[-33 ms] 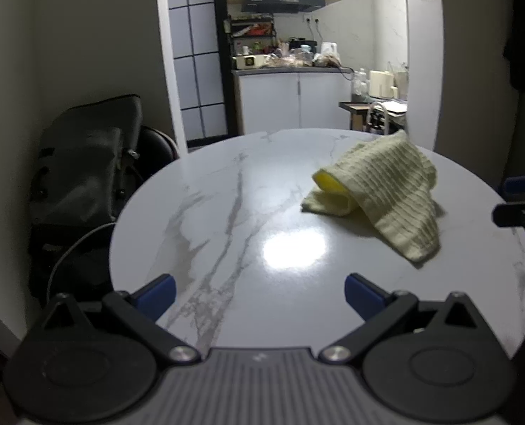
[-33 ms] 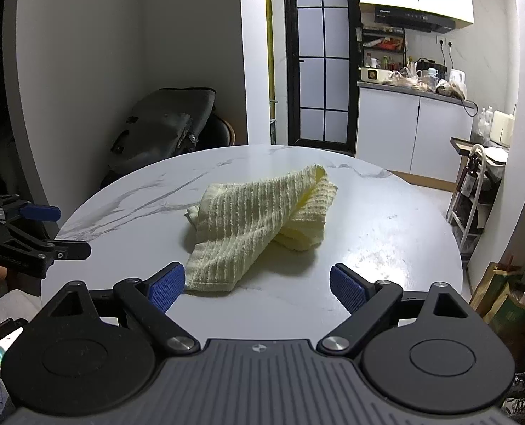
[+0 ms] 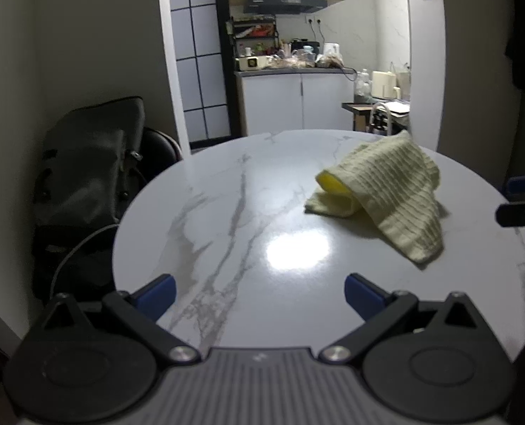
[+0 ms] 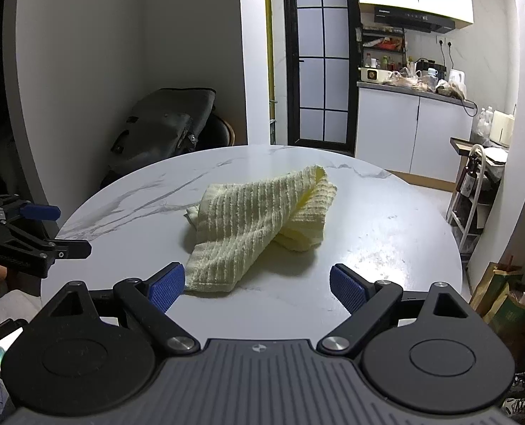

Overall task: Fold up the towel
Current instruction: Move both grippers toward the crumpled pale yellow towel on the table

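Observation:
A pale yellow ribbed towel [image 3: 389, 194] lies crumpled and loosely doubled over on the round white marble table [image 3: 227, 212]. In the left wrist view it is ahead and to the right. My left gripper [image 3: 260, 292] is open and empty over the table's near edge, well short of the towel. In the right wrist view the towel [image 4: 258, 219] lies just ahead. My right gripper [image 4: 257, 285] is open and empty, its left fingertip close to the towel's near corner. The left gripper also shows at the left edge of the right wrist view [image 4: 43, 228].
A dark bag [image 3: 89, 163] rests on a chair behind the table's left side. A kitchen counter with white cabinets [image 4: 414, 131] stands beyond. A small rack [image 4: 474, 191] and paper bags [image 4: 506, 294] sit on the floor to the right of the table.

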Demonstrator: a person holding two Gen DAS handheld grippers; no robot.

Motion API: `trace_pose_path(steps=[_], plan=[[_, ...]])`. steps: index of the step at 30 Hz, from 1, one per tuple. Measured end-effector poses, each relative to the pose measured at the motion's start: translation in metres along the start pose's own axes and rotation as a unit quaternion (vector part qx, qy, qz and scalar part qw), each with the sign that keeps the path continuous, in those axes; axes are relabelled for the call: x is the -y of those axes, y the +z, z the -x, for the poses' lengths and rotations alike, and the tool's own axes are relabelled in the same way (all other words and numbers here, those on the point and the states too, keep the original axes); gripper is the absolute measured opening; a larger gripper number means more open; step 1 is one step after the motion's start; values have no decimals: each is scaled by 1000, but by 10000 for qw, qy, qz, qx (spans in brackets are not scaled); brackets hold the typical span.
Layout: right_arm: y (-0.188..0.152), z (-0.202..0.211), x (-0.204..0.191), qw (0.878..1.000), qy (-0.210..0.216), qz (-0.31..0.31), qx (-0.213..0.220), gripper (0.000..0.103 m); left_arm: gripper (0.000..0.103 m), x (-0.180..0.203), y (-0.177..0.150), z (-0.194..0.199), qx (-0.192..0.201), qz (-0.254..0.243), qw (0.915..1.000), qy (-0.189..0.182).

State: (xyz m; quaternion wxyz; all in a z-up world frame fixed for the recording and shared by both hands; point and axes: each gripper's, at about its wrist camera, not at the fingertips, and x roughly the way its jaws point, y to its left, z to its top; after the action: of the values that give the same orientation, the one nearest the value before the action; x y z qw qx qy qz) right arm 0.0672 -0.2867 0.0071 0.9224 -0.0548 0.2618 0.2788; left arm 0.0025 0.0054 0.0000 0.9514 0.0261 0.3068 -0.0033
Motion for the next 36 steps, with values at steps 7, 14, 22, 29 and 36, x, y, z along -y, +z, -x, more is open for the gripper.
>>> trace_pose_path(steps=[7,14,22,29,36], plan=[[-1,0,8,9995,133,-288,52,92,99,-27,0,-10,-4,57,9986,-526],[-1,-3,2,9996,44,-280,5,92,99,-15,4,-14,-80,0,9978,-665],[-1,-10,0,9995,127,-251,-107,92,99,2,1,-7,-34,12,9987,-499],[1,-11,-2,9989,202,-404,-134,92,99,-2,0,-4,-25,-29,9987,-508],[4,-13,-3,9984,220,-513,-19,92,99,-3,2,-2,-61,-34,9985,-551]])
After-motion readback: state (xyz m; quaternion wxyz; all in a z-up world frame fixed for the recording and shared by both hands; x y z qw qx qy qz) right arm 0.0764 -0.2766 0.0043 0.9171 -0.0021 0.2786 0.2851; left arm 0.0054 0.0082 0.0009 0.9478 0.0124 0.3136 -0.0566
